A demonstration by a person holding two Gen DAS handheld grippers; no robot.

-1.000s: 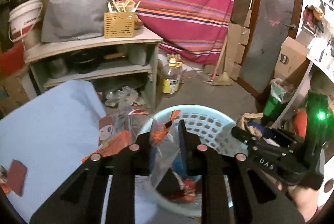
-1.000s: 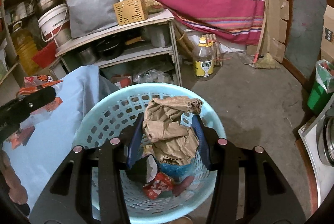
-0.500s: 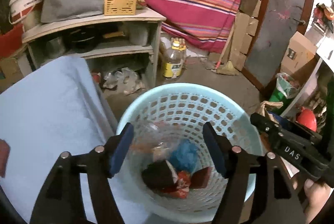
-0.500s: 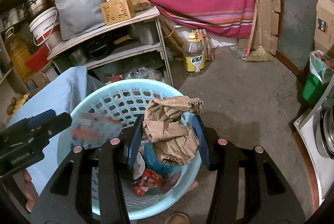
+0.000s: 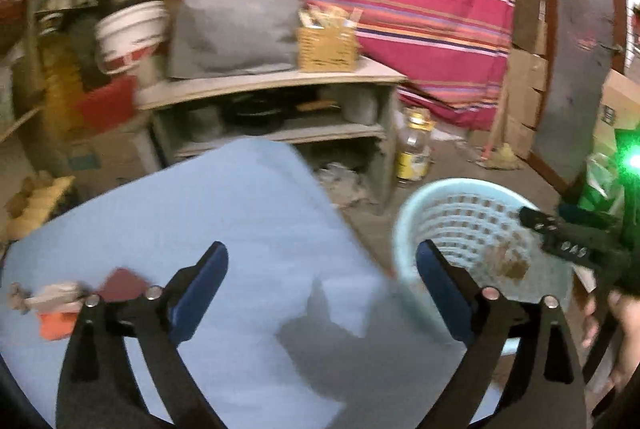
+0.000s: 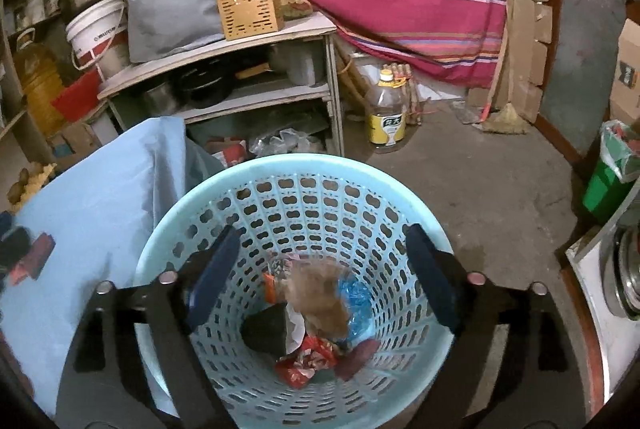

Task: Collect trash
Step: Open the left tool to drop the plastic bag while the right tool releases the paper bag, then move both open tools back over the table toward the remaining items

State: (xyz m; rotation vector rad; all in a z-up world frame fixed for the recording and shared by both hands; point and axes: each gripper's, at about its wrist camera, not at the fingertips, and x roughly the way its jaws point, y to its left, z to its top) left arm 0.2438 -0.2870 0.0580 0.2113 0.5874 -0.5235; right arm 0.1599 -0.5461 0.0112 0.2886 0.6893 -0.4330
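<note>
Right gripper: jaws spread wide, nothing held, positioned above light-blue basket. Brown crumpled paper seen blurred inside basket, above wrappers.

Left gripper: jaws spread wide, empty, positioned over blue tablecloth. Remaining scraps located at cloth's left edge: red card, orange piece, pale crumpled wrapper.

Scraps judged light, thin, soft. Flat card best pinched at raised edge; crumpled wrapper taken across bulk.

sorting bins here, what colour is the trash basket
Light blue basket with a perforated wall, clearest in the right wrist view.
</note>
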